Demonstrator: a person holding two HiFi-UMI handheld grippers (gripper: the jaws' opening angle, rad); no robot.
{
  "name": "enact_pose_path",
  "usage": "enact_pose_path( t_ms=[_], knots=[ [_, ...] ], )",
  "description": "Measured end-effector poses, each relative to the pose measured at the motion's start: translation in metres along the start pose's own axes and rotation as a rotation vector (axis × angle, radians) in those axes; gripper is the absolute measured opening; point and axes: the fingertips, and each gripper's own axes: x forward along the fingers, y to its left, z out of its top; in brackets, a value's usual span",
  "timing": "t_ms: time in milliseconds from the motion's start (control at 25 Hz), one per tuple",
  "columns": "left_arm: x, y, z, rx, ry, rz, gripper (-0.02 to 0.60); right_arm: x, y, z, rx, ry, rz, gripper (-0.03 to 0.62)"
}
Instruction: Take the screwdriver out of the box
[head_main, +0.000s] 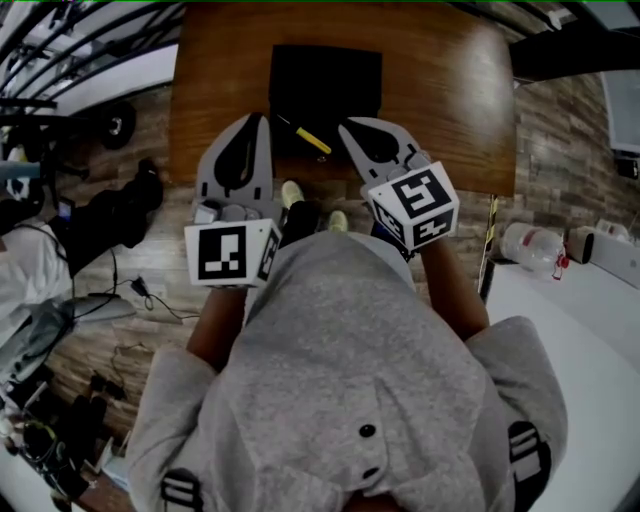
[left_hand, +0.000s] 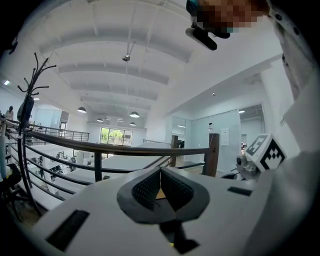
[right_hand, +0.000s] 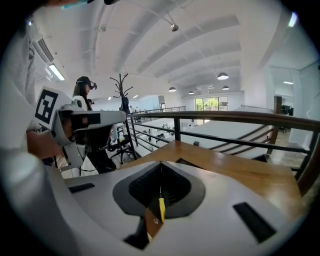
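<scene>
a person in a grey hooded sweatshirt (head_main: 350, 380) stands over a brown wooden tabletop (head_main: 440, 90) with a grey two-jaw gripper in each hand. the left gripper (head_main: 262, 118) and the right gripper (head_main: 346, 125) point side by side at the near edge of a black rectangular box (head_main: 325, 75) that sits on the tabletop. both are clenched on nothing. in the left gripper view the ribbed black pads of the left gripper (left_hand: 160, 170) meet in a thin line. in the right gripper view the right gripper (right_hand: 160, 163) has its jaws pressed together the same way.

the yellow-handled screwdriver (head_main: 311, 139) lies slantwise between the two gripper tips at the near edge of the box, and neither gripper touches it. whether it rests inside the box or on its edge cannot be told. it shows again through the slot under the right gripper's closed jaws, its yellow handle nearest the camera.

each gripper carries a black-and-white marker cube (head_main: 232, 252) at its rear. a dark railing (right_hand: 225, 117) runs behind the tabletop. a clear plastic bottle (head_main: 530, 245) lies at the right, well apart from the tabletop, on the wood-plank floor (head_main: 560, 130).
</scene>
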Motion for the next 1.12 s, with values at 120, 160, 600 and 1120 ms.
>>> enact_pose_path(
  t_ms=[120, 160, 600, 1120],
  knots=[
    [0.0, 0.006, 0.003, -0.003, -0.002, -0.002, 0.015, 0.009, 0.003, -0.005, -0.002, 0.033, 0.001, 0.017],
    [0.0, 0.008, 0.003, -0.004, -0.001, -0.003, 0.015, 0.012, 0.003, -0.008, 0.0, 0.047, 0.001, 0.018],
    [0.022, 0.046, 0.0, -0.024, 0.03, -0.003, 0.015, 0.064, -0.003, -0.044, 0.026, 0.226, 0.049, 0.108],
    [0.032, 0.076, -0.011, -0.055, 0.053, 0.008, 0.015, 0.106, 0.001, -0.093, 0.021, 0.427, 0.121, 0.146]
  ],
)
